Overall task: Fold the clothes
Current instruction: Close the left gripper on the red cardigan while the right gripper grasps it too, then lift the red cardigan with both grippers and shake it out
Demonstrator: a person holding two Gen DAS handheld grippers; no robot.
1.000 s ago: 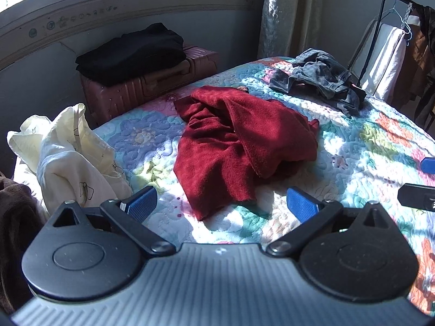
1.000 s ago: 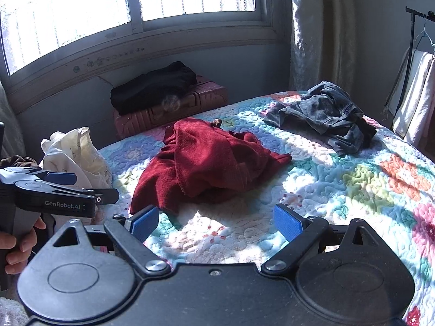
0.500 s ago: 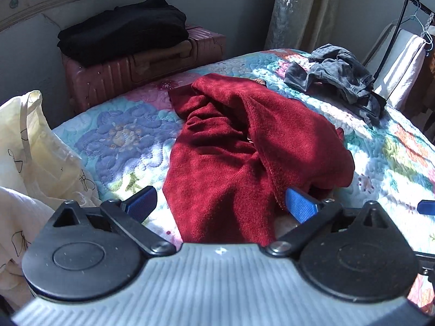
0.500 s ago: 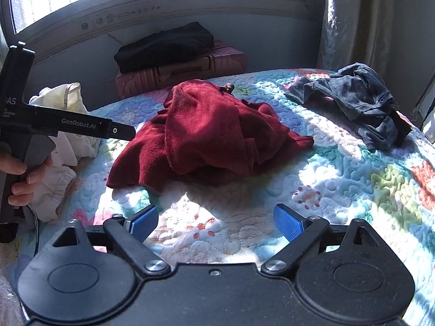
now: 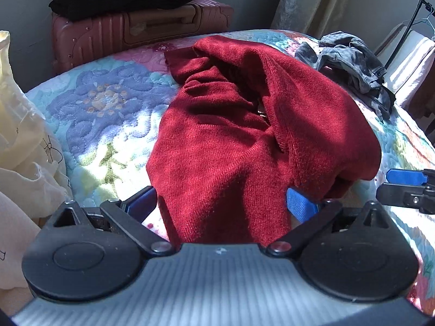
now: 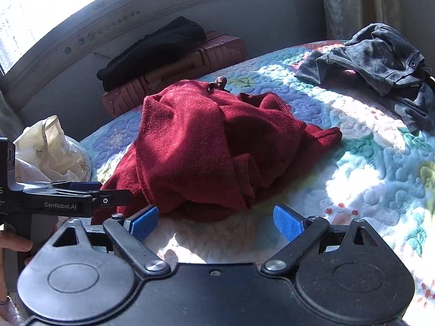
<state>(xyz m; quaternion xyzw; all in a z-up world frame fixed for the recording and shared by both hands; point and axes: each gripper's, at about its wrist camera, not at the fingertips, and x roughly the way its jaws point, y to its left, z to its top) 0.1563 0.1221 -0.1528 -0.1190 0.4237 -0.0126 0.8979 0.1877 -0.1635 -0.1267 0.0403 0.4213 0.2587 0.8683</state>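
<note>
Left wrist view – over the last second we closed in on the red sweater (image 5: 244, 141) | left gripper (image 5: 221, 203) spread, near hem between its fingers | right gripper (image 6: 216, 221) spread at 5 o'clock | sweater crumpled mid-quilt (image 6: 367, 176) – a pinch looks close.

Sunlit floral quilt (image 6: 367, 168), pink suitcase (image 6: 174, 73) under a bright window (image 6: 54, 2).

My two grippers, left (image 5: 221, 203) and right (image 6: 216, 221), are black with blue pads (image 6: 288, 222), silver screws, and white "GenRobot.AI" lettering.
</note>
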